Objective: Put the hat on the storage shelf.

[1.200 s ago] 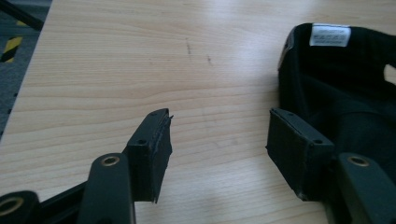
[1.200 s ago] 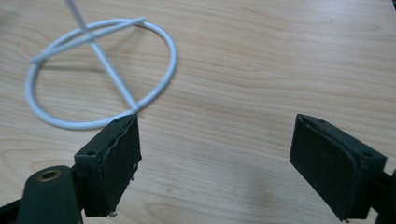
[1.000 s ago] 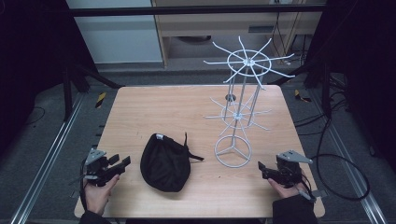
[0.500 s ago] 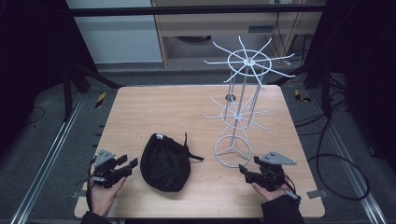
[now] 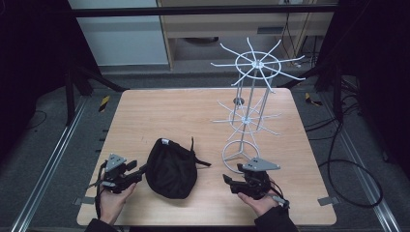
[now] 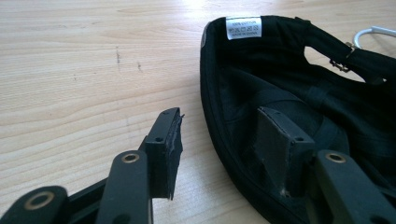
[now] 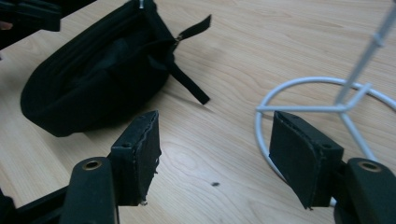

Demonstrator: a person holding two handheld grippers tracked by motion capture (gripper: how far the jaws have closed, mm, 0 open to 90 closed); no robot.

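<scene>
Cap (image 5: 171, 167) sits between both open, empty, closing grippers; left gripper (image 5: 140, 170) at 9 o'clock should pinch the rim squarely.

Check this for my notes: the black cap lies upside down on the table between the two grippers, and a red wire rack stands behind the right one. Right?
Not quite: the wire rack is white, not red, as the high view shows. The rest holds: the black cap lies upside down on the table, between the left gripper and the right gripper.
</scene>
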